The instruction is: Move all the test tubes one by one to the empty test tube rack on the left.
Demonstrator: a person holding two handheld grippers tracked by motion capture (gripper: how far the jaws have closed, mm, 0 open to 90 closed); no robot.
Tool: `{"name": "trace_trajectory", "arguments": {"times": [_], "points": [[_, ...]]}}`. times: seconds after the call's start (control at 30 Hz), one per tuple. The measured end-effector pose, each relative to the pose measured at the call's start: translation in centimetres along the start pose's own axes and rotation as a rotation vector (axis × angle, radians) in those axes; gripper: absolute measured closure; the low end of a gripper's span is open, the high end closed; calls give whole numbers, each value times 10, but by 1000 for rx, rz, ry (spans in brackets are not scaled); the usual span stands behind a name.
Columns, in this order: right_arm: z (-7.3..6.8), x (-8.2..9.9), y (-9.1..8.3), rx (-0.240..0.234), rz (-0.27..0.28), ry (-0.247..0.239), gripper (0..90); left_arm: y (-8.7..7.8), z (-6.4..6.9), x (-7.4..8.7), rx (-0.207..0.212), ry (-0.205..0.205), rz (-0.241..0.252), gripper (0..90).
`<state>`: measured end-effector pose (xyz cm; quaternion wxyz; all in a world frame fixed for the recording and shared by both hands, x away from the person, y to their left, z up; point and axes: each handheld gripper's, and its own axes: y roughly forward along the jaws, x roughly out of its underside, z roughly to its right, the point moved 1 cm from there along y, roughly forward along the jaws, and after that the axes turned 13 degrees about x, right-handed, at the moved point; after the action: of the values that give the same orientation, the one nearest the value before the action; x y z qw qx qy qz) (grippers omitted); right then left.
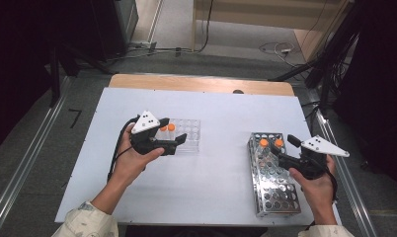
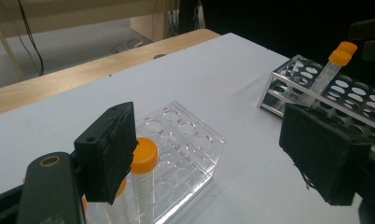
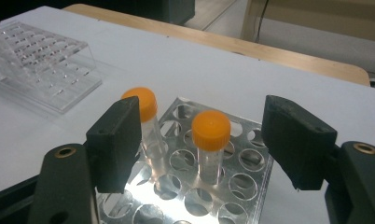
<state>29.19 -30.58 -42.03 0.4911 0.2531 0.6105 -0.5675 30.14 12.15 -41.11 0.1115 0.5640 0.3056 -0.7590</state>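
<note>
On the white table (image 1: 196, 173), the left gripper (image 1: 179, 142) hovers over the clear rack (image 1: 189, 136), left of centre. Its jaws stand apart with nothing between them. The clear rack holds two orange-capped tubes (image 1: 167, 128) at its left end; in the left gripper view one of these tubes (image 2: 142, 179) stands upright just beside the gripper's left jaw, not pressed by it. The middle of the table between the two racks is bare. On the right, the metal rack (image 1: 273, 180) lies lengthwise, running from near to far. Two orange-capped tubes stand upright at its far end: the left tube (image 3: 146, 122) and the right tube (image 3: 210, 144). The right gripper (image 1: 280, 148) is over this far end, its jaws apart. In the right gripper view, the right tube stands between the jaws, clear of both pads, and the left tube sits just behind the left jaw.
</note>
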Motion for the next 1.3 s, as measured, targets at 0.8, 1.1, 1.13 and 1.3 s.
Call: {"name": "trace_trajectory", "arguments": {"times": [0.8,1.1,1.13,1.3], "points": [[0,23,16,-12,-38,-47,540,0,0,1,0,4,-6,202],[3,26,21,-6,-57,-56,593,1,1,1,4,3,-7,202],[3,26,22,-7,-61,-57,597,1,1,1,4,3,-7,201],[5,27,24,-5,-58,-55,625,1,1,1,4,4,-9,202]]}}
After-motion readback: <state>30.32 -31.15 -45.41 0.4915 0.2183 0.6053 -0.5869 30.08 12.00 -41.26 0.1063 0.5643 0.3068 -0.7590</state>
